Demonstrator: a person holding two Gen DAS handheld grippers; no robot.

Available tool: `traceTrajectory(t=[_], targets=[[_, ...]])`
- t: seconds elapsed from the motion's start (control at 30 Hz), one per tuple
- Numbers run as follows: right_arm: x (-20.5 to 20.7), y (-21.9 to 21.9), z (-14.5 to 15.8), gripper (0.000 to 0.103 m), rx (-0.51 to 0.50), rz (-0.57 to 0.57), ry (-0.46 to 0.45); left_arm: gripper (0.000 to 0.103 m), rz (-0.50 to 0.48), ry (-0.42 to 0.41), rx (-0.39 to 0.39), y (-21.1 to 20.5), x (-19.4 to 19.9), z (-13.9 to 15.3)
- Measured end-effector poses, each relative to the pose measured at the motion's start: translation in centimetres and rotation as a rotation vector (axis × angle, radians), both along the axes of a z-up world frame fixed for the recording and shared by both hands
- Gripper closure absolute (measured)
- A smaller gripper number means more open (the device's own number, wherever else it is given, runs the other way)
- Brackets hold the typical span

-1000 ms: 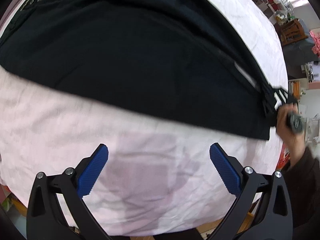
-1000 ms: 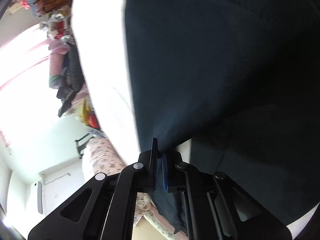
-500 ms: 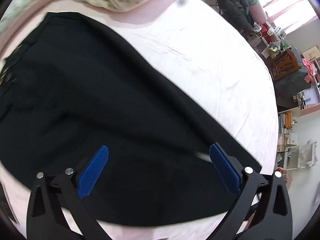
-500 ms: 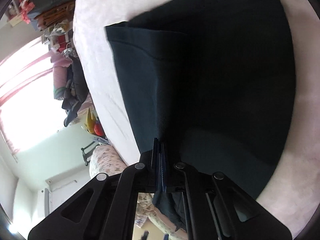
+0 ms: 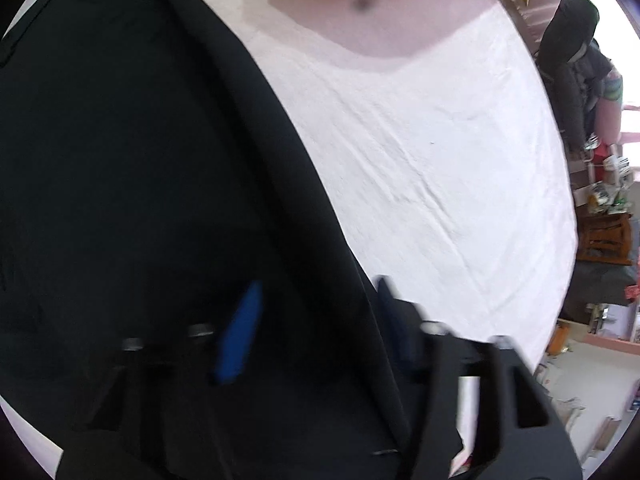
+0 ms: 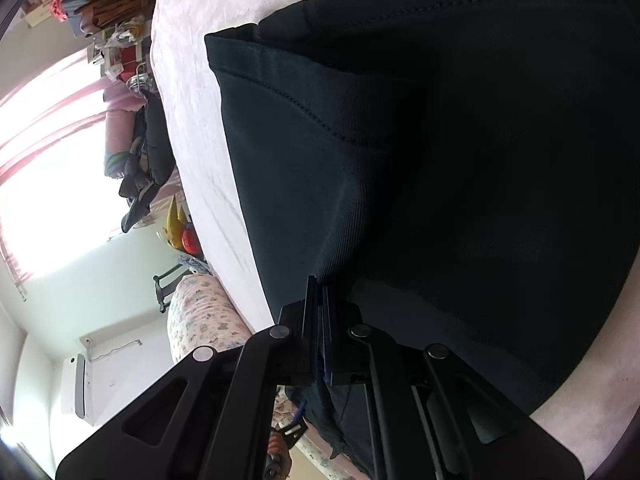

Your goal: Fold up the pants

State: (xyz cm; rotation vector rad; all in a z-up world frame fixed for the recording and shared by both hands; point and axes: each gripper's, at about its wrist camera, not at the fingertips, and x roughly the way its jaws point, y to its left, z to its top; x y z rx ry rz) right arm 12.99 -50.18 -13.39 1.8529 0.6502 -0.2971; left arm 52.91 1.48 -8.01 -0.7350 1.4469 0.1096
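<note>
pants [image 5: 140, 200] now fill the left gripper [image 5: 316, 320] view; its jaws have narrowed, straddling the edge, not clamped. right gripper [image 6: 320, 284] stays clenched on fabric, fold underway.

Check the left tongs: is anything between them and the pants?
Nothing visible. The left tongs are open, straddling the edge of the black pants on the pink sheet, with only fabric between the pads. The right tongs are already shut on the pants.
</note>
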Motion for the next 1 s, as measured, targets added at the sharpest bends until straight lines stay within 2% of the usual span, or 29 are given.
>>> traceTrajectory(t=[0.03,0.1,0.2,0.27,0.33,0.4,0.77,0.9,1.0], targets=[[-0.2,0.0,-0.1,0.101,0.005,-0.001,-0.001,0.066,-0.003,0.006,0.024,-0.2,0.6,-0.3],[-0.4,0.1,-0.2,0.101,0.006,0.0,0.001,0.088,0.008,-0.018,0.066,-0.3,1.5,-0.2],[-0.6,0.2,0.1,0.101,-0.005,0.007,0.004,0.098,0.044,0.004,0.108,-0.6,1.6,-0.3],[0.0,-0.1,0.2,0.101,-0.009,0.004,0.004,0.099,0.061,-0.027,0.123,-1.0,0.9,0.4],[-0.1,-0.2,0.4,0.101,-0.012,0.0,0.001,0.1,0.053,-0.095,0.144,-1.5,0.1,1.8],[-0.1,-0.2,0.7,0.101,-0.019,-0.002,-0.005,0.1,0.07,-0.152,0.132,-1.3,-1.0,3.3],[-1.5,-1.8,3.4,0.101,-0.084,0.003,-0.06,0.1,0.108,-0.312,0.096,2.7,-9.7,8.0],[-2.4,-2.4,5.3,0.101,-0.141,0.026,-0.08,0.1,0.125,-0.355,0.082,2.9,-15.6,9.7],[-3.5,-2.8,6.2,0.101,-0.208,0.057,-0.076,0.1,0.168,-0.358,0.063,3.9,-21.2,10.6]])
